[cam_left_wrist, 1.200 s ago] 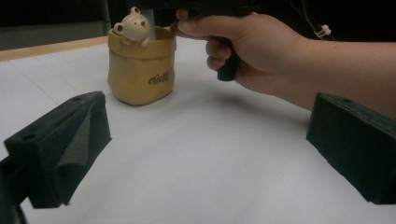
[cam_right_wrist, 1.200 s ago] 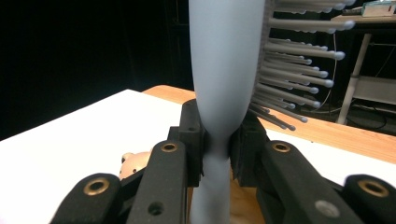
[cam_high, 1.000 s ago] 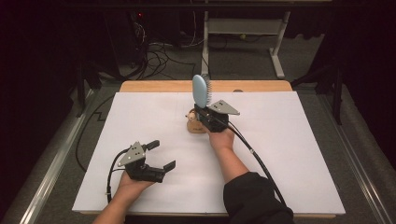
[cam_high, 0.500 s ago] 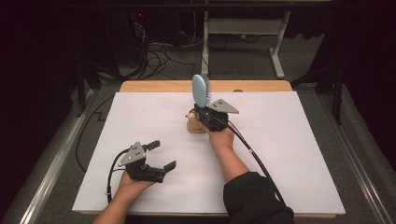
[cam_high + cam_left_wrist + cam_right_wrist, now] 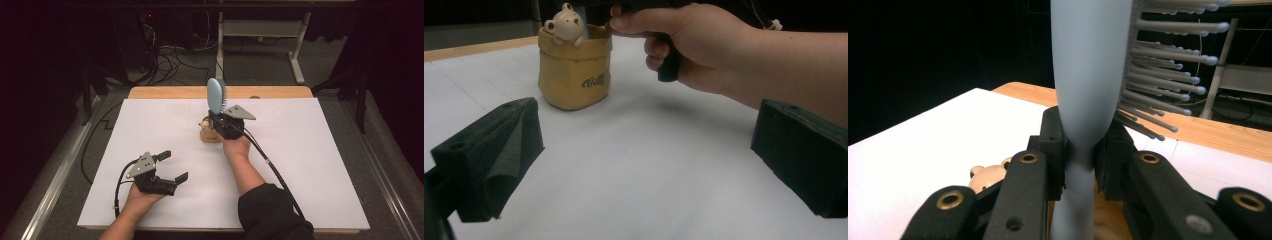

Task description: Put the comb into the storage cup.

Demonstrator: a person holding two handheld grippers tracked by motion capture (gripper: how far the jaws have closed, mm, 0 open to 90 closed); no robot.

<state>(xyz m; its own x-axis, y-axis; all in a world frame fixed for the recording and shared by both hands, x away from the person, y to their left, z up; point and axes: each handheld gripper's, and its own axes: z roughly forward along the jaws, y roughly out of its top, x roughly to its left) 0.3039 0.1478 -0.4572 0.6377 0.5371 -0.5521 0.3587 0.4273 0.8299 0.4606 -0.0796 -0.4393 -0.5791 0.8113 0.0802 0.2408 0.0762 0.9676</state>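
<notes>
The right gripper clamped the neck of a pale blue hairbrush — head upright, handle down in the yellow bear pot at mid-table. The left gripper rested near-left on the white sheet — jaws wide, holding nothing.

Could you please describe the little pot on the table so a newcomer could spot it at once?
Near the middle of the white sheet, just beside the right gripper, stands the pot. It is a tan, sack-shaped holder with a small bear figure on its rim.
</notes>
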